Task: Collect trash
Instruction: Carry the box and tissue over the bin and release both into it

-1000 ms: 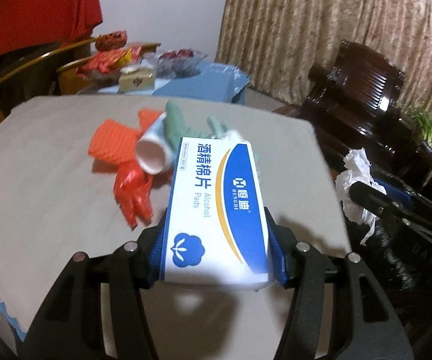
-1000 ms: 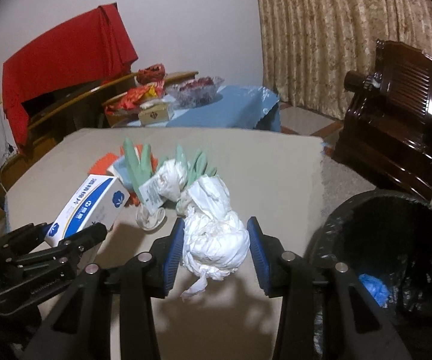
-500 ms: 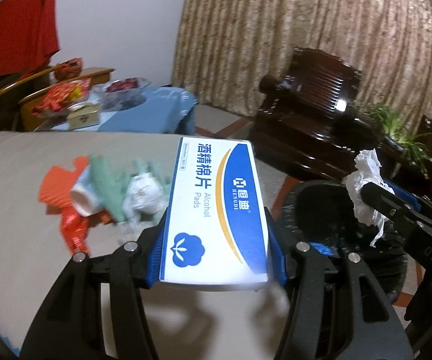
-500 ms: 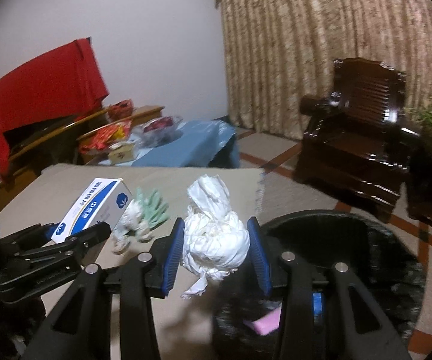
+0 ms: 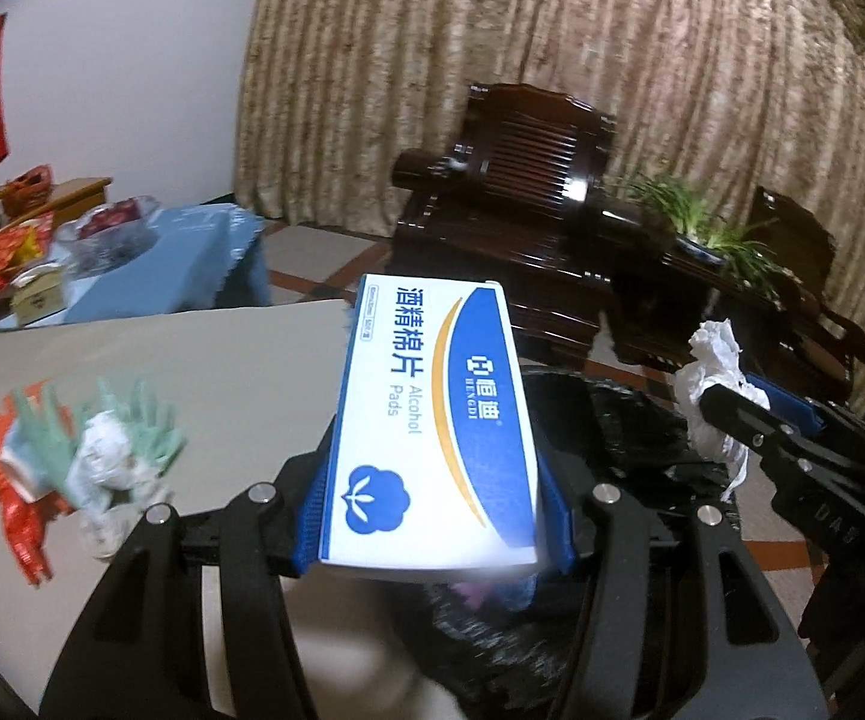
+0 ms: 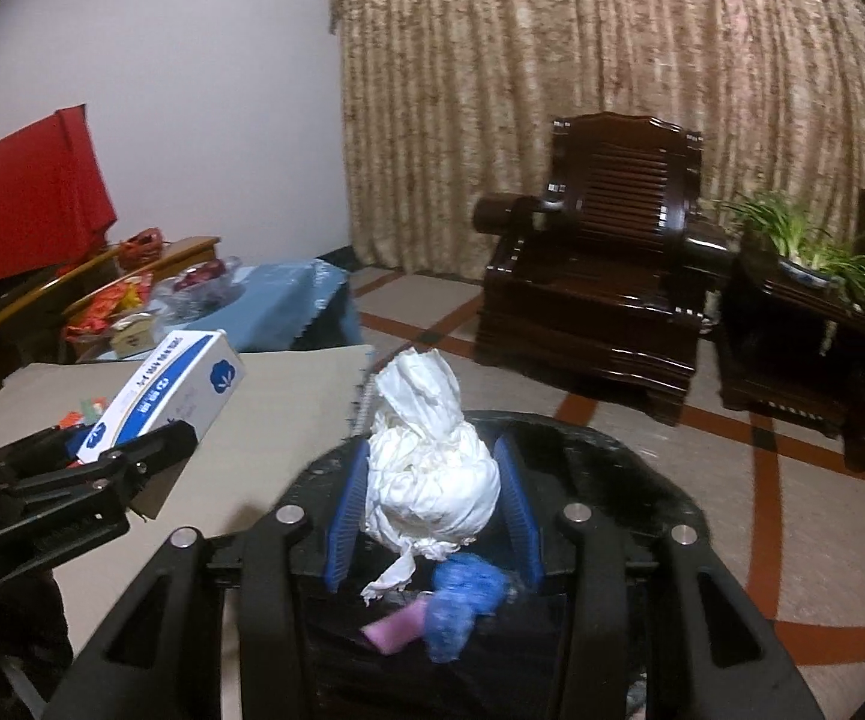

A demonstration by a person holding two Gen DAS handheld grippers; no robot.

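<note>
The left claw [image 5: 432, 516] is clamped on the box [image 5: 432, 420], the right claw [image 6: 432, 516] on the tissue wad [image 6: 432, 474]. Both hang over the bin [image 6: 630, 474] off the bench [image 5: 192, 372] edge; released askew, the box could catch the rim and fall outside.

Beige table [image 5: 204, 372], crumpled trash pile [image 5: 90, 468]

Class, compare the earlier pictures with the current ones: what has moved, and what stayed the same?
Both grippers swung from over the table to the black-lined trash bin. The left gripper still clamps the blue-and-white alcohol-pad box; the right gripper still clamps the crumpled white tissue wad. Nothing released.
</note>
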